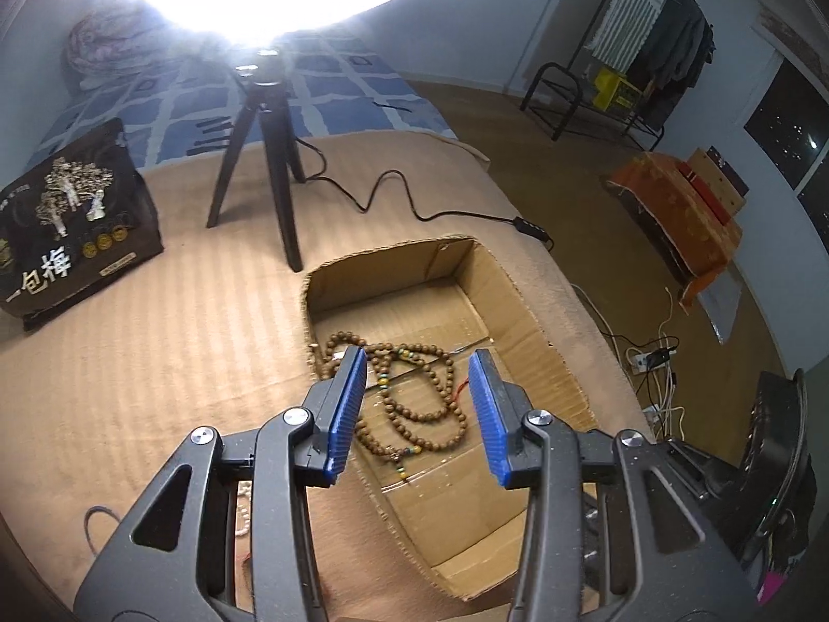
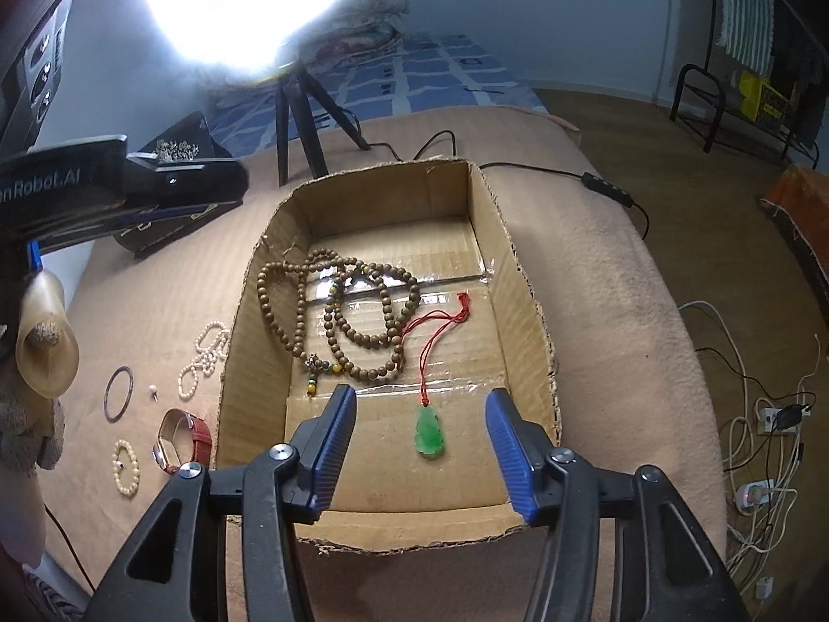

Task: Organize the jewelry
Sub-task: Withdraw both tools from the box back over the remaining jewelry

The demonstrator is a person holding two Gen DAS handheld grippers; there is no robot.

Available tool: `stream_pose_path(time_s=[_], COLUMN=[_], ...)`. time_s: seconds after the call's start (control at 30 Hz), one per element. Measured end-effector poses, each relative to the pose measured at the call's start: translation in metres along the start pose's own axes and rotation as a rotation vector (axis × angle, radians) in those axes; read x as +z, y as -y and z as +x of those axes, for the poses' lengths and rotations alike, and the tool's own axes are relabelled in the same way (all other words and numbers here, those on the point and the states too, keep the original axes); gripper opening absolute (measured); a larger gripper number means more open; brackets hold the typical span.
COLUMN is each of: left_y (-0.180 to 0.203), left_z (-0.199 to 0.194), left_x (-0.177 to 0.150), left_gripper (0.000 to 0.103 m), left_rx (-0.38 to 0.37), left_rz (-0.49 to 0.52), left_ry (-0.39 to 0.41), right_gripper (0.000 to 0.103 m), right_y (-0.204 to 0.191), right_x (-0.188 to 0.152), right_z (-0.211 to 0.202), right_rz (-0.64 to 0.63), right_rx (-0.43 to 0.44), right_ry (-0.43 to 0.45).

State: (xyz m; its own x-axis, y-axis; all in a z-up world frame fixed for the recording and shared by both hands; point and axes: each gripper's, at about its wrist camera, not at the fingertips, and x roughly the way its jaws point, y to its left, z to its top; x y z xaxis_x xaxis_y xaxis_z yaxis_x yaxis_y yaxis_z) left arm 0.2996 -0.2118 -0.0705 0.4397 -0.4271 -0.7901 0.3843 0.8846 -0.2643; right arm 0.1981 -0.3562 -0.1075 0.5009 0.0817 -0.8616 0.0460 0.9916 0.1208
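Observation:
A cardboard box (image 2: 523,280) sits on the tan blanket. Inside lie a long brown wooden bead necklace (image 2: 357,321) and a green jade pendant (image 2: 430,433) on a red cord. My right gripper (image 2: 422,396) is open and empty above the box's near end, just over the pendant. My left gripper (image 1: 419,363) is open and empty above the bead necklace (image 1: 414,404) in the box (image 1: 528,300). Left of the box lie a pearl necklace (image 2: 204,357), a thin bangle (image 2: 118,393), a red-strap watch (image 2: 184,438), a small pearl bracelet (image 2: 126,466) and a stud (image 2: 153,390).
A ring light on a black tripod (image 1: 264,155) stands behind the box, its cable (image 1: 414,207) trailing right. A dark printed bag (image 1: 72,223) sits at back left. The left gripper's body (image 2: 119,181) shows at the left. Cables and power strips (image 2: 767,440) lie on the floor right.

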Motion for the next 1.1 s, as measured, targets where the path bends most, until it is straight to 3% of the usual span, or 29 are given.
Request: stream_pose_path(time_s=[0.53,0.8,0.97,1.03,1.1], left_y=[-0.067,-0.12,-0.158,-0.172,-0.184], left_z=[-0.083,-0.106,-0.109,-0.108,-0.107], left_x=[-0.03,-0.066,-0.089,-0.097,-0.104], left_gripper=[0.041,0.041,0.042,0.051,0.067], left_rx=[0.133,0.195,0.189,0.193,0.185], left_rz=[-0.004,-0.049,-0.143,-0.172,-0.199], left_ry=[0.119,0.087,0.047,0.027,0.015], right_gripper=[0.058,0.058,0.058,0.058,0.065], right_y=[-0.044,-0.088,-0.11,-0.117,-0.126], right_x=[-0.003,-0.009,-0.013,-0.015,-0.017], right_z=[-0.029,-0.032,-0.031,-0.03,-0.027], right_rz=[-0.065,-0.138,-0.154,-0.157,-0.16], right_rx=[0.051,0.103,0.13,0.143,0.164], right_ry=[0.051,0.039,0.02,0.011,-0.008])
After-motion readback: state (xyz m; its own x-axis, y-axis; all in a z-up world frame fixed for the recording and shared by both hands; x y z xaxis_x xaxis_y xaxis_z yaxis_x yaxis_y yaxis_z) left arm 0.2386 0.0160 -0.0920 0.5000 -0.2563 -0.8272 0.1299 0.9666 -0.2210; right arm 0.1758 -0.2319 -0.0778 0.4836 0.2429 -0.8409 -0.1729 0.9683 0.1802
